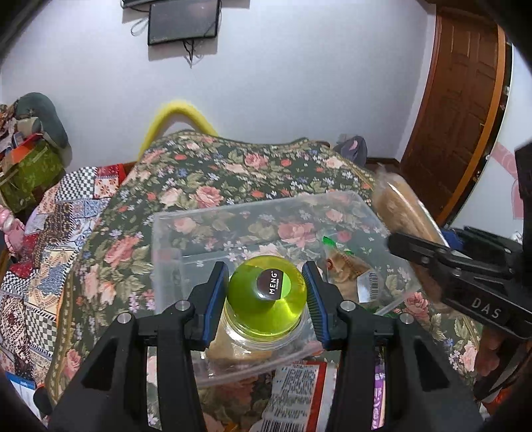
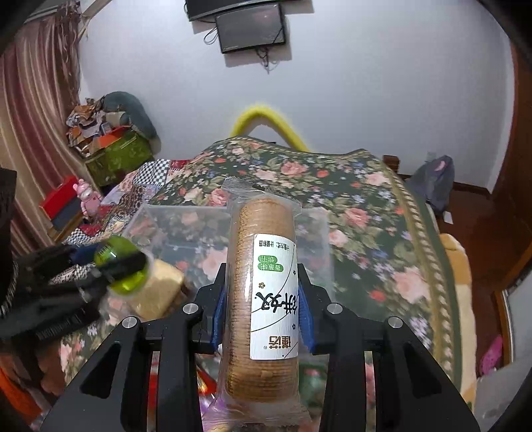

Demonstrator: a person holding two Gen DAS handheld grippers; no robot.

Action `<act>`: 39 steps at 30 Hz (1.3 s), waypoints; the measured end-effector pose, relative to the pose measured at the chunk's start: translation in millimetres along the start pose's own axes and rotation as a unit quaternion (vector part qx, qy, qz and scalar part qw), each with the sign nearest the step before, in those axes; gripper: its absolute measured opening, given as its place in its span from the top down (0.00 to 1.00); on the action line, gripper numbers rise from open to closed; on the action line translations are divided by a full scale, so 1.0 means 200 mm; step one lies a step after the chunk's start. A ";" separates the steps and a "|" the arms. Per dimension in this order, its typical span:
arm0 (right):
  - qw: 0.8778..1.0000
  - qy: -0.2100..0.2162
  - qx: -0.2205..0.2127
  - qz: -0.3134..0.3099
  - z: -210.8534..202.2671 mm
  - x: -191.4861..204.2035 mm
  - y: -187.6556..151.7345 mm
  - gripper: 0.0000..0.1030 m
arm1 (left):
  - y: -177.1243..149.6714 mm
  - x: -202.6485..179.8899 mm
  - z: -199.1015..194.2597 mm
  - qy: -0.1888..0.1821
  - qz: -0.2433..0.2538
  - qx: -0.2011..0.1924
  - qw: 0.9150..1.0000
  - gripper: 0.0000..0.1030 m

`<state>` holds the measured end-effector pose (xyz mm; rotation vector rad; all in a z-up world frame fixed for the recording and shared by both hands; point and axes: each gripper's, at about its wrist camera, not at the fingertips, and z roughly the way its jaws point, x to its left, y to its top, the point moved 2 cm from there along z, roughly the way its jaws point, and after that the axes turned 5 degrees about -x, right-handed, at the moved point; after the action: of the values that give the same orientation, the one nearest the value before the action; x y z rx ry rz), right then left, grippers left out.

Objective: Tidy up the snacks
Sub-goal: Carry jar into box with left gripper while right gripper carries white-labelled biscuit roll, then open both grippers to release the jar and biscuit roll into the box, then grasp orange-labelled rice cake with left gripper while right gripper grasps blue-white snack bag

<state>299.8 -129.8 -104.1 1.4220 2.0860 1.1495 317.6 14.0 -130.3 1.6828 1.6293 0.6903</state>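
Nearby, clear bin (image 1: 349,202), floral bedspread (image 1: 232,172), snack packets (image 1: 299,392)

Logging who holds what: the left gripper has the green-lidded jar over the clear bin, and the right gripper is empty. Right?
Not quite. The right gripper is shut on a sleeve of biscuits, as the right wrist view shows. The left gripper does hold the green-lidded jar over the clear bin.

Left wrist view: mounted just behind the left tongs (image 1: 267,287), tilted down over the bed (image 1: 212,186), close on a clear bin (image 1: 173,232), with the right tongs (image 1: 412,246) entering at right. Right wrist view: same downward tilt from behind the right tongs (image 2: 262,292), left tongs (image 2: 109,269) at left edge. Shared: bin (image 2: 186,226), bed (image 2: 365,206), wall screen (image 1: 184,21) (image 2: 251,28).
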 end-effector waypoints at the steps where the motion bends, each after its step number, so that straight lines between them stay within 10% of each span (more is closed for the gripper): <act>1: 1.000 0.002 0.004 -0.002 0.03 0.01 0.01 0.68 | 0.00 0.00 0.03 -0.001 0.001 0.005 1.000 0.56; 19: 0.999 0.016 0.036 -0.010 0.11 0.04 0.00 0.65 | 0.00 -0.06 0.10 0.000 0.028 0.009 1.000 0.54; 39: 0.999 -0.003 0.007 -0.031 -0.37 0.06 -0.23 0.41 | -0.21 0.10 -0.47 0.006 0.016 -0.012 1.000 0.38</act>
<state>215.7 -157.6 -94.1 1.3546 2.1225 1.1066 219.8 42.8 -106.9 1.6940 1.5991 0.7358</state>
